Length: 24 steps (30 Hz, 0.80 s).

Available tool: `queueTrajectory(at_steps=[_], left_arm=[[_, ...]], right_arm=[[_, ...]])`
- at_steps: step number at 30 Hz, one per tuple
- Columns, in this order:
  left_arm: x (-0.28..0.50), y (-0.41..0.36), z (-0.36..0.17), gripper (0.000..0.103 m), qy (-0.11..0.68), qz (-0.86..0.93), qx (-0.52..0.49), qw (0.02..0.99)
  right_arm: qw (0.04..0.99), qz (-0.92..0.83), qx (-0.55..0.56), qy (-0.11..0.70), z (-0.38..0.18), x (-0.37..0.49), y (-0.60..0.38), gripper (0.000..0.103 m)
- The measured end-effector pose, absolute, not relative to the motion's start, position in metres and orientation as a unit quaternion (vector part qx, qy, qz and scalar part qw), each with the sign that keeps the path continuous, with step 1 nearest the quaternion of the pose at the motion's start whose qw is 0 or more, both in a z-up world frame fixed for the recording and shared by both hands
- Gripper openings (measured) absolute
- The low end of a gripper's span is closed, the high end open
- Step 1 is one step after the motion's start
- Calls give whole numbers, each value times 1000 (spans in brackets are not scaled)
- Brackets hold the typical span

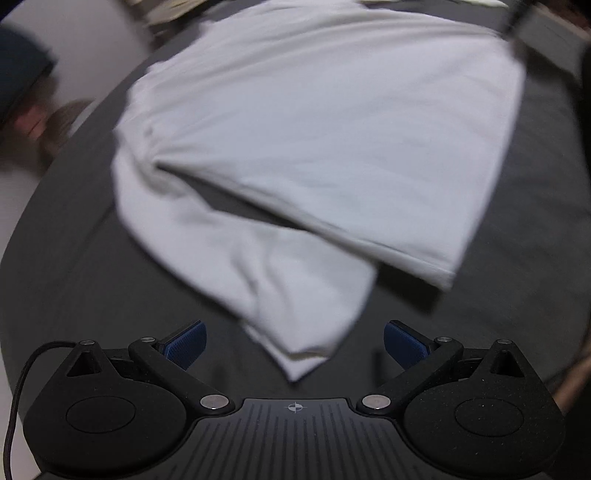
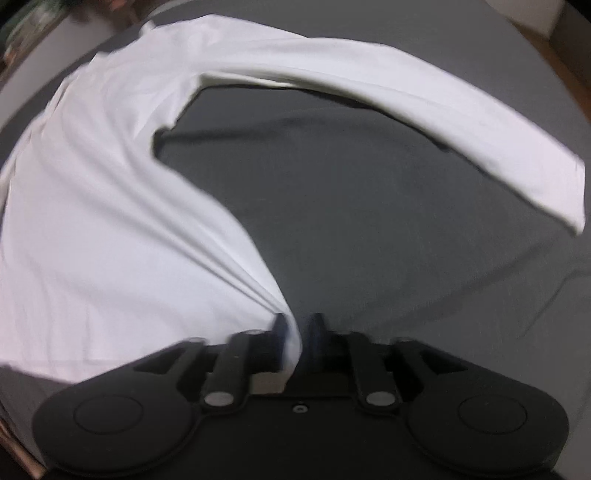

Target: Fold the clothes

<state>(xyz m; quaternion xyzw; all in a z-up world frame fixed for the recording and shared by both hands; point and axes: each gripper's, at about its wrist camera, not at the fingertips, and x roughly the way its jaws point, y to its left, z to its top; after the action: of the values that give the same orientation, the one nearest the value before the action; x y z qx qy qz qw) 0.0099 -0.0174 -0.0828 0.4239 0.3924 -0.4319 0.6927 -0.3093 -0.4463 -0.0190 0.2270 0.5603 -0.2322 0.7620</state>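
Observation:
A white long-sleeved shirt (image 1: pixel 314 129) lies spread on a dark grey surface (image 1: pixel 92 277). In the left wrist view one sleeve (image 1: pixel 277 288) runs toward me, its cuff lying just ahead of my left gripper (image 1: pixel 295 343), which is open with its blue pads (image 1: pixel 184 347) wide apart and nothing between them. In the right wrist view my right gripper (image 2: pixel 297 332) is shut on a bunched corner of the white shirt (image 2: pixel 110 221), and folds fan out from the pinch. The other sleeve (image 2: pixel 443 118) arcs across the top right.
The grey surface (image 2: pixel 369 221) extends to the right of the shirt. At the far left of the left wrist view are a pale wall (image 1: pixel 92 44) and blurred brownish objects (image 1: pixel 55 122). A dark object (image 1: pixel 517 22) pokes in at the upper right.

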Motion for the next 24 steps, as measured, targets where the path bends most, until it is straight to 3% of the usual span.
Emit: queueTrajectory(at_steps=[2, 6, 9, 10, 11, 13, 24], left_arm=[[13, -15, -88, 103, 395, -426, 416, 699], [18, -13, -104, 101, 401, -412, 412, 707], [23, -13, -108, 57, 418, -420, 370, 716], [27, -10, -105, 36, 427, -421, 341, 724], [32, -6, -101, 22, 431, -415, 316, 736], [42, 6, -94, 13, 434, -410, 270, 756], [118, 120, -19, 10, 398, -267, 147, 865]], right_arm=[[782, -233, 180, 550, -12, -301, -418, 43], [828, -228, 110, 500, 27, -302, -383, 51], [860, -180, 112, 464, 53, -297, -350, 56], [867, -159, 111, 458, 53, -291, -340, 56], [874, -138, 110, 453, 52, -284, -329, 56], [882, -99, 103, 449, 54, -275, -304, 56], [864, 43, 106, 491, 24, -249, -220, 56]])
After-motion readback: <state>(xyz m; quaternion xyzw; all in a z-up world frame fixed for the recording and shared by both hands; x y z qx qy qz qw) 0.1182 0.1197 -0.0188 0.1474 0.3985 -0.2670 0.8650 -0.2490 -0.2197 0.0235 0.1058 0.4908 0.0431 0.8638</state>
